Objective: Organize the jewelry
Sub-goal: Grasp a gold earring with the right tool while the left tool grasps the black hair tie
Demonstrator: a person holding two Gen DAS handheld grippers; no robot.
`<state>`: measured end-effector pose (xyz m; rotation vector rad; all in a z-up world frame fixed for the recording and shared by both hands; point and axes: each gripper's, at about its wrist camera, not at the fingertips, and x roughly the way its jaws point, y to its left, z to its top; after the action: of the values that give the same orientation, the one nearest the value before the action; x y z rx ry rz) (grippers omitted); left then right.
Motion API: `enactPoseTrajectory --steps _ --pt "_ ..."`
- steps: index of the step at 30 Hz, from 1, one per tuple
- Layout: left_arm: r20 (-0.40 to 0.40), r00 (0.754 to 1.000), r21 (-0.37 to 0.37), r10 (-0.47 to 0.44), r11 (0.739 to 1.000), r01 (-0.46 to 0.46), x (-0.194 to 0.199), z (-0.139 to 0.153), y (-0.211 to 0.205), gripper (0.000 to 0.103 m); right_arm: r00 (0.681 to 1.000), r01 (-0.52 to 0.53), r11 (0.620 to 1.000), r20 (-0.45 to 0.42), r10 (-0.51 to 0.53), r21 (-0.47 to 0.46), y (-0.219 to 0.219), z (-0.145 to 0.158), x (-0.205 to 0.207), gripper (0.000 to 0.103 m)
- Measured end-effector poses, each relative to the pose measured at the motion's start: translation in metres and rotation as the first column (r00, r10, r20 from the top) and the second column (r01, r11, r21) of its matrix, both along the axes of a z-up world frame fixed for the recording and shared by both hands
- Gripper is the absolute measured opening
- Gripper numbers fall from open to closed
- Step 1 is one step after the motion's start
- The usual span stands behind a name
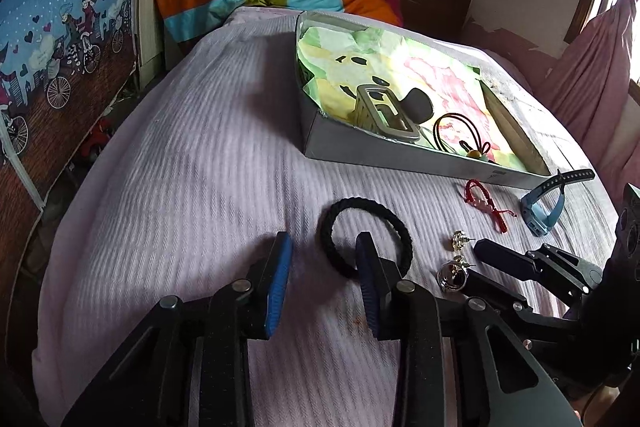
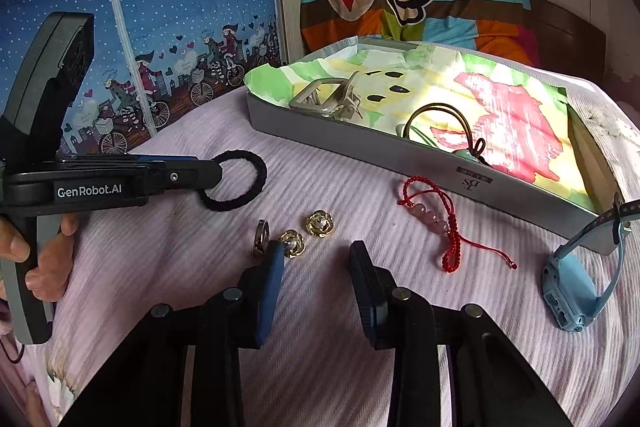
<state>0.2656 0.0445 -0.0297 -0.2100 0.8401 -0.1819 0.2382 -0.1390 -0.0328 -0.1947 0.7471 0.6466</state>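
Note:
A black hair tie (image 1: 400, 231) lies on the lilac bedspread. My left gripper (image 1: 322, 247) stands open over it, with the tie's left arc in the gap and the pads off it. Seen side-on in the right wrist view, the left gripper (image 2: 218, 171) has its tips at the hair tie (image 2: 256, 163). My right gripper (image 2: 316, 253) is open low over two gold flower earrings (image 2: 320, 223). One earring (image 2: 294, 241) sits just inside its left finger. A small ring (image 2: 260, 237) lies outside that finger. The right gripper (image 1: 474, 263) reaches the earrings (image 1: 458, 241) from the right.
A grey box (image 2: 360, 147) lined with floral paper holds a hair claw (image 2: 324, 99) and a charm elastic (image 2: 440, 123). A red beaded bracelet (image 2: 436, 219) and a blue watch (image 2: 572, 291) lie in front of it. A hand (image 2: 44, 267) grips the left gripper's handle.

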Motion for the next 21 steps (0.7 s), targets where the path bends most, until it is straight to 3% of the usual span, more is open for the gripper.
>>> enactPoseTrajectory --steps 3,9,15,21 --pt "-0.003 1.000 -0.012 -0.003 1.000 0.003 0.001 -0.002 -0.002 0.017 1.000 -0.004 1.000 -0.008 0.004 0.008 0.001 -0.001 0.003 0.029" --pt "0.007 1.000 -0.014 -0.017 1.000 0.017 0.000 -0.004 -0.005 0.008 1.000 -0.016 1.000 -0.011 0.016 0.019 0.001 -0.002 0.003 0.011" --pt "0.031 0.999 -0.026 -0.020 0.999 0.021 -0.005 -0.001 -0.007 0.004 1.000 -0.013 0.999 -0.003 0.013 0.035 -0.002 -0.001 0.001 0.011" --pt "0.113 0.993 0.004 -0.017 1.000 0.017 -0.017 0.018 -0.013 0.003 1.000 0.006 0.998 0.010 -0.007 0.065 -0.011 0.007 -0.004 0.011"
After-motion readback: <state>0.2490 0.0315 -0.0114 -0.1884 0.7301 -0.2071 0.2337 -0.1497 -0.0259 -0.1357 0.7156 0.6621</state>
